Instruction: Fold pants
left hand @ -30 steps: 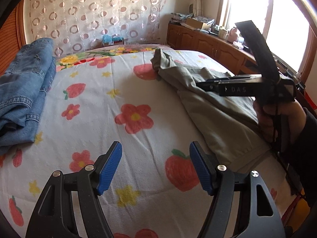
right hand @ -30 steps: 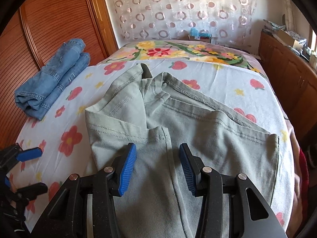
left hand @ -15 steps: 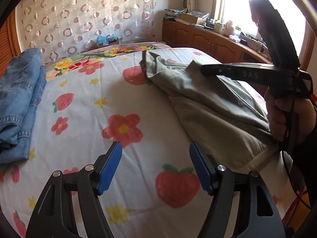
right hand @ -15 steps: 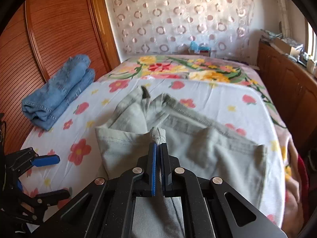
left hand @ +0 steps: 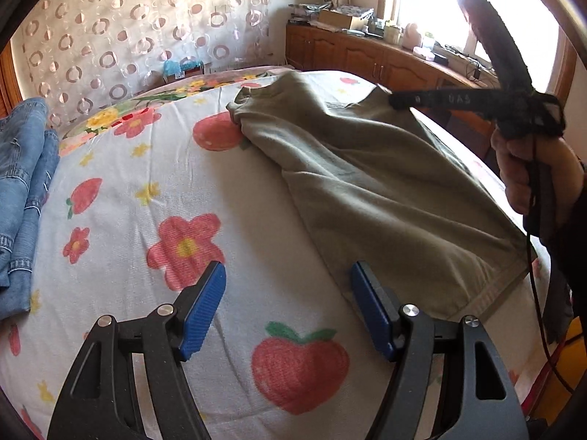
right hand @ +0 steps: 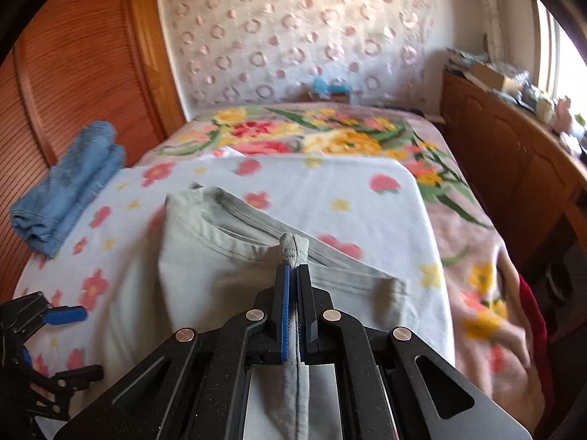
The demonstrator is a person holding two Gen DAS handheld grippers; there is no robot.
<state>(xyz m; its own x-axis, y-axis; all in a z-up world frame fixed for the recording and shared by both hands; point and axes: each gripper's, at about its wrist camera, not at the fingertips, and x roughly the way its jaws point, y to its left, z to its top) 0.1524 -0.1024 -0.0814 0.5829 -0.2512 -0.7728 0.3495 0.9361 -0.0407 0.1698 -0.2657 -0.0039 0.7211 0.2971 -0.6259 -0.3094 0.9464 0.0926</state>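
The right gripper (right hand: 292, 271) pinches a fold of the pants (left hand: 367, 187). The left gripper (left hand: 288, 308), fingers wide apart, hangs just left of the pants' near end.

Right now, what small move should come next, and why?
Probably bring the open left gripper to the pants hem and pinch it: the right gripper is shut on a lifted fold, while the left hovers over the sheet holding nothing.

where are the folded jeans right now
The folded jeans lie at the bed's left edge beside the wooden wardrobe, apart from the grey-green pants; the left wrist view shows them far left.
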